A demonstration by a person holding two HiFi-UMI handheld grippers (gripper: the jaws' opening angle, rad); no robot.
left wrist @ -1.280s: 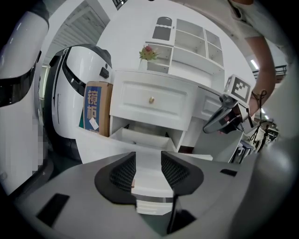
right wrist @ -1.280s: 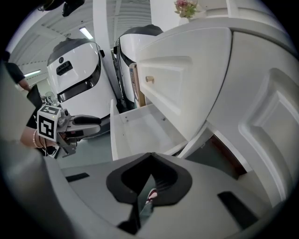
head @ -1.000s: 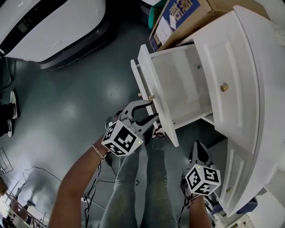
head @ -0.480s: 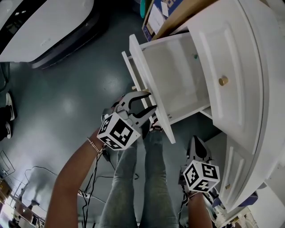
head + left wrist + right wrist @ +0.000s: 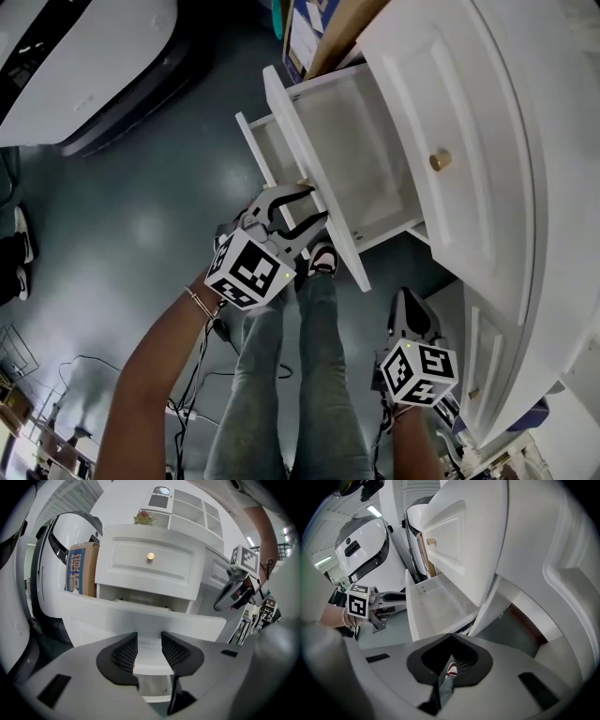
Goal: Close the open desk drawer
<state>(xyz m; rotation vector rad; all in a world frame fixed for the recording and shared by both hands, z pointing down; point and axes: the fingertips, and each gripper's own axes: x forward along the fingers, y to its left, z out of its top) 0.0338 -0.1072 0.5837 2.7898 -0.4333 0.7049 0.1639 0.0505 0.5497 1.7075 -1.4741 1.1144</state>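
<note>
The left gripper [image 5: 312, 202] has its jaws spread, with the tips at the front panel of the open drawer [image 5: 361, 159]. In the left gripper view that panel fills the gap just ahead of the pads [image 5: 125, 652], though it is hard to judge whether they touch it. Beyond the jaws the drawer stands well out of the white desk [image 5: 525, 206], under a closed drawer with a brass knob [image 5: 439, 160]. A cardboard box [image 5: 314, 33] sits past the drawer's far end. To the left gripper's right and nearer the person, the right gripper [image 5: 409, 302] has its jaws together on nothing, close to the desk's lower front. Below both are jeans [image 5: 281, 375] and a shoe [image 5: 322, 260].
</note>
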